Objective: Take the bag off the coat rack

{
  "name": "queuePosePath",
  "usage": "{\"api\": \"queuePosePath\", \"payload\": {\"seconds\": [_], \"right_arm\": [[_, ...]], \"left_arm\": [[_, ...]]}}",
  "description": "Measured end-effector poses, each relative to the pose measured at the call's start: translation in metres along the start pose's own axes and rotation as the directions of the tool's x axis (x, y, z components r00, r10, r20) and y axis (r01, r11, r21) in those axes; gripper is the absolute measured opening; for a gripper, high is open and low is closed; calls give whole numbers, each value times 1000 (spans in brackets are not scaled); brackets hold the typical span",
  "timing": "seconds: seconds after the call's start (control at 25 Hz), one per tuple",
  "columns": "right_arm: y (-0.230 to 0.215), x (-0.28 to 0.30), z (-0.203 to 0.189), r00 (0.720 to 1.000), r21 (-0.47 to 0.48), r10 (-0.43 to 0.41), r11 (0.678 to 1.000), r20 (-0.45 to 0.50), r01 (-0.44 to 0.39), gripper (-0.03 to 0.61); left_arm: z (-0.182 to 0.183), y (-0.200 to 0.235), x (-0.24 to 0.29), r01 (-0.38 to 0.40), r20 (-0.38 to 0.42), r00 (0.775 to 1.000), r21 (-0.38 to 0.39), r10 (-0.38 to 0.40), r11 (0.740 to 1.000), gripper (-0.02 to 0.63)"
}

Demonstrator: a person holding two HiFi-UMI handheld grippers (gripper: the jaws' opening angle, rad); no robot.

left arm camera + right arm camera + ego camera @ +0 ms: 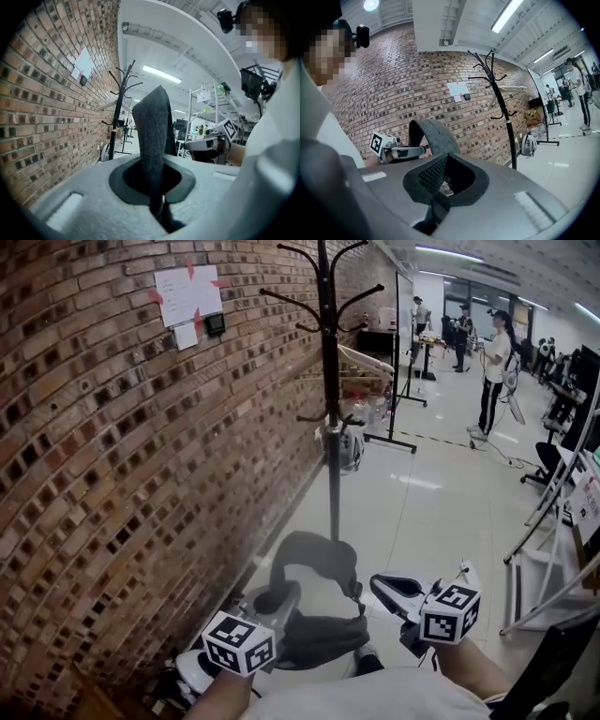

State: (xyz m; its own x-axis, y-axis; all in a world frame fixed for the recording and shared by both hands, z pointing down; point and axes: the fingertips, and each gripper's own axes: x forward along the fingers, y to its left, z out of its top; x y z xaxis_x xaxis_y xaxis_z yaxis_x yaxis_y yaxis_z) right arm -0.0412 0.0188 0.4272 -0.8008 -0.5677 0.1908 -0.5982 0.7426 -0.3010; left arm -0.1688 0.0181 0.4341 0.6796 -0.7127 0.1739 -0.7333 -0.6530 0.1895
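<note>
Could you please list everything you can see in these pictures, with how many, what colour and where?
brick wall: one, red-brown, along the left
paper sheets: two, white, stuck high on the wall
wall device: one, black, beside the sheets
coat rack: one, black, upright by the wall, hooks bare
rounded object: one, pale grey, on the floor behind the rack's pole; kind unclear
floor: one, pale and glossy
people: at least three, far right background
bag: one, dark grey, off the rack, low centre, strap looping up
left hand-held gripper: one, grey, shut on the bag's strap
right hand-held gripper: one, grey, jaws together, just right of the bag
</note>
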Motion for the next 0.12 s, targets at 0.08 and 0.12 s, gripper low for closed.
{"api": "queuePosePath", "payload": {"seconds": [0.08, 0.12], "right_arm": [[-5, -2, -2, 1000, 7, -6, 1000, -3, 6, 0], [-7, -3, -3, 1000, 11, -8, 1000, -4, 8, 0]], "left_arm": [[-1, -2, 3, 1, -5, 1000, 9, 0, 1000, 3], [-1, -2, 4, 0, -8, 1000, 14, 0, 1000, 3]]}}
